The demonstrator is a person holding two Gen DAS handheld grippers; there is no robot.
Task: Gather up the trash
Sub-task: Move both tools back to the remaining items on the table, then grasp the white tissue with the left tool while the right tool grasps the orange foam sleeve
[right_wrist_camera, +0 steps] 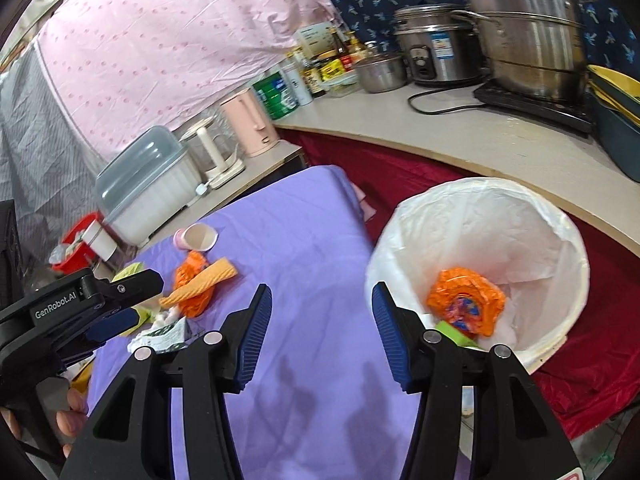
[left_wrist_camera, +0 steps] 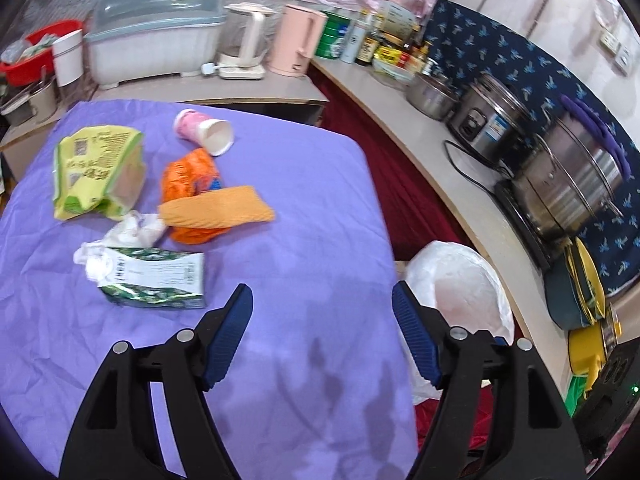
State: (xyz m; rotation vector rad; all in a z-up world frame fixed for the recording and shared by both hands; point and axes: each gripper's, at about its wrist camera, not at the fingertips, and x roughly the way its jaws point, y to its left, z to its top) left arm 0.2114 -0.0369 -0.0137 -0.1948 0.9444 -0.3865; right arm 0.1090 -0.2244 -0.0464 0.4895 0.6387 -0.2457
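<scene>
Trash lies on the purple cloth [left_wrist_camera: 300, 208]: a yellow-green bag [left_wrist_camera: 98, 172], a tipped pink paper cup [left_wrist_camera: 204, 131], an orange wrapper [left_wrist_camera: 188, 176] under a ribbed orange sleeve [left_wrist_camera: 218, 210], crumpled tissue [left_wrist_camera: 134, 230] and a green-white carton [left_wrist_camera: 154, 276]. My left gripper [left_wrist_camera: 322, 296] is open and empty, just right of the carton. My right gripper [right_wrist_camera: 320, 292] is open and empty above the cloth's right edge. Beside it stands the white-lined bin [right_wrist_camera: 480, 208], with an orange wrapper [right_wrist_camera: 464, 300] and a green scrap [right_wrist_camera: 452, 330] inside. The left gripper [right_wrist_camera: 140, 304] also shows over the trash pile.
A counter [left_wrist_camera: 432, 148] curves round the right with a rice cooker [left_wrist_camera: 492, 120], steel pots [left_wrist_camera: 568, 184], bottles and a cable. Behind the table stand a pink kettle [left_wrist_camera: 298, 40], a glass kettle, a lidded box [left_wrist_camera: 156, 28] and a red basin. Red cloth covers the gap below.
</scene>
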